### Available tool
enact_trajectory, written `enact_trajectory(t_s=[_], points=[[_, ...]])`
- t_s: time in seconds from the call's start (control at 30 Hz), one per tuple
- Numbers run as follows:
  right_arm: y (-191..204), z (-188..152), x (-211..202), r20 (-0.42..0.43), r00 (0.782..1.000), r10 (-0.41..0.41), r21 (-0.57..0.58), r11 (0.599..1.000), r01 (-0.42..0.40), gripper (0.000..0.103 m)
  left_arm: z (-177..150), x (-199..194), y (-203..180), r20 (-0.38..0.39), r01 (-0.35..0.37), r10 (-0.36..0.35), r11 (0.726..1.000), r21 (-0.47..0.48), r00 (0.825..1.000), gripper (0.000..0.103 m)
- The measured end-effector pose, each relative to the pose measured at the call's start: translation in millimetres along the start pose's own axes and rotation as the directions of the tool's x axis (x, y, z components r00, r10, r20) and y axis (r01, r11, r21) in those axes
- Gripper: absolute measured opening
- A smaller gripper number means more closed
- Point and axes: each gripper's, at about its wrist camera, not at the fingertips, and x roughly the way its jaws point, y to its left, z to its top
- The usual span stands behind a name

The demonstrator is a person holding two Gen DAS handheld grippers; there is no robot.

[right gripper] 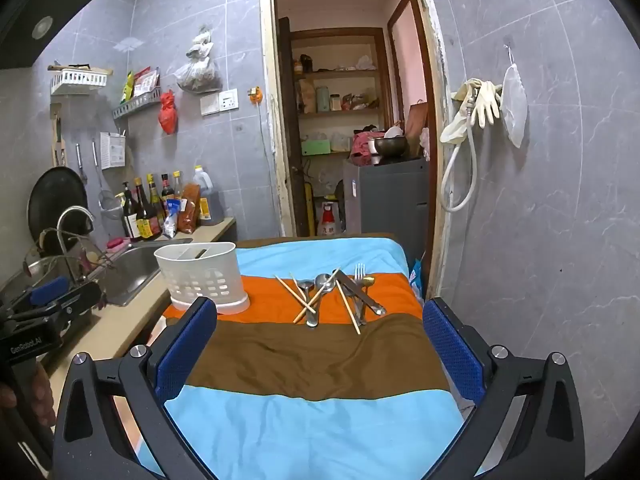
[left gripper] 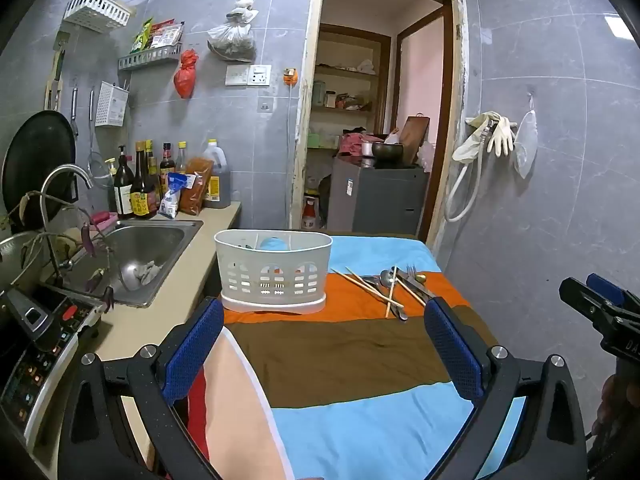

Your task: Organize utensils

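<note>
A white slotted utensil caddy (left gripper: 274, 270) (right gripper: 202, 278) stands upright on the orange stripe of a striped cloth (left gripper: 340, 360) (right gripper: 320, 360). To its right lies a loose pile of utensils (left gripper: 394, 286) (right gripper: 336, 294): wooden chopsticks, spoons, a fork and a knife, crossing one another. My left gripper (left gripper: 324, 316) hovers open over the brown stripe, short of the caddy and the pile, nothing between its blue pads. My right gripper (right gripper: 320, 316) is likewise open and holds nothing, short of the pile. Each gripper also shows at the edge of the other's view.
A steel sink (left gripper: 148, 252) with a tap and a countertop lie left of the cloth. Sauce bottles (left gripper: 140, 188) stand at the wall behind the sink; an induction cooker (left gripper: 36, 344) sits near left. A doorway (right gripper: 352, 140) opens behind, a tiled wall with hanging gloves (right gripper: 484, 104) on the right.
</note>
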Motion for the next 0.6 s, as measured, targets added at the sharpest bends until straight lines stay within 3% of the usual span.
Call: enact_trajectory(t_s=[0.6], points=[[-1.7, -1.4, 1.0, -0.007, 1.000, -0.002, 0.011, 1.000, 0.002, 0.103, -0.9, 1.2, -1.2, -0.002, 0.003, -0.003, 1.000, 0.000, 1.000, 0.098]])
